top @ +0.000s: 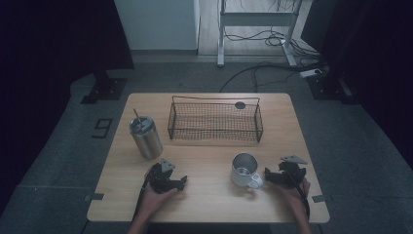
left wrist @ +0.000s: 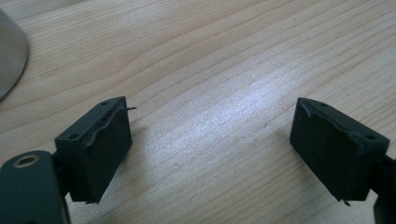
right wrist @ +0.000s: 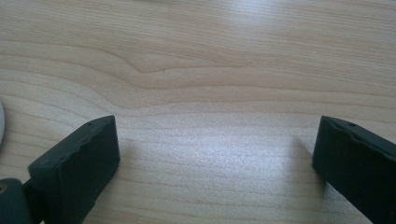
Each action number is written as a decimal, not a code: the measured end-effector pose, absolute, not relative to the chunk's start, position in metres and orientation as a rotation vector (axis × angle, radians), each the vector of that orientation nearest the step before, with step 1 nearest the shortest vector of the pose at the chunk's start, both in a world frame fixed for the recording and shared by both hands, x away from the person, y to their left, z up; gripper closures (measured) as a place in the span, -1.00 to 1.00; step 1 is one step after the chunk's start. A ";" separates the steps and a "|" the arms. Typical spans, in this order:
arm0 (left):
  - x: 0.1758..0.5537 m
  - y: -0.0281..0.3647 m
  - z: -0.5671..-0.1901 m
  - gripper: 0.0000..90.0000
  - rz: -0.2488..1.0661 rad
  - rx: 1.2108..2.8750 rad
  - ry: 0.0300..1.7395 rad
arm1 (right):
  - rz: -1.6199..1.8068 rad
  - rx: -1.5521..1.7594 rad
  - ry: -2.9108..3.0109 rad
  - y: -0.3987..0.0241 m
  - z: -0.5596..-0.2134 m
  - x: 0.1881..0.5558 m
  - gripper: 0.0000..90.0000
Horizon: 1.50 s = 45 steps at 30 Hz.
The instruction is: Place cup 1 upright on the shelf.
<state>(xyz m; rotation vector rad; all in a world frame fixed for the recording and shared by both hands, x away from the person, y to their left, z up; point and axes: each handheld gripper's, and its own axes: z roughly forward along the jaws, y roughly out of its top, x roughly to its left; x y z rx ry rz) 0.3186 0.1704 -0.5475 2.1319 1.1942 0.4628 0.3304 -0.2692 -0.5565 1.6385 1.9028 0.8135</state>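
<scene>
Both grippers sit on the wooden table (top: 209,204) with jaws spread wide and nothing between them, just bare wood. The left gripper (top: 184,181) is near the front edge, a bit in front of the steel tumbler (top: 145,137). The right gripper (top: 267,176) is just beside the metal mug (top: 245,170), by its handle; can't tell if it's touching. No readable labels anywhere. The mug is barely a sliver at the right gripper view's left edge.

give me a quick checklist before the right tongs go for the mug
1. Right tongs open, nothing between them: ok.
2. Left tongs open and empty: ok.
3. Mug upright on the table: ok.
4. Mug handle faces the near edge, close to the right tongs: ok.
5. Mug empty: cannot tell.
6. Basket and tumbler stand apart from the mug: ok.
</scene>
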 end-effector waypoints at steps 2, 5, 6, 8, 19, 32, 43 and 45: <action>0.319 0.170 -0.548 -0.72 0.463 2.132 1.194 | 0.812 1.639 1.902 -0.270 -0.557 0.330 -0.99; 0.319 0.170 -0.548 -0.72 0.463 2.132 1.194 | 0.812 1.642 1.899 -0.271 -0.556 0.328 -0.99; 0.319 0.170 -0.548 -0.72 0.463 2.132 1.194 | 0.811 1.642 1.899 -0.271 -0.556 0.328 -0.99; 0.319 0.170 -0.548 -0.72 0.464 2.132 1.194 | 0.811 1.642 1.899 -0.271 -0.556 0.328 -0.99; 0.321 0.170 -0.547 -0.74 0.459 2.134 1.189 | 0.811 1.644 1.893 -0.271 -0.556 0.327 -0.96; 0.319 0.171 -0.547 -0.66 0.479 2.118 1.214 | 0.816 1.651 1.867 -0.273 -0.556 0.322 -0.86; 0.308 0.180 -0.531 -0.65 0.477 2.105 1.205 | 0.822 1.656 1.844 -0.272 -0.555 0.317 -0.73; 0.307 0.183 -0.525 -0.65 0.462 2.081 1.196 | 0.822 1.656 1.844 -0.272 -0.555 0.317 -0.73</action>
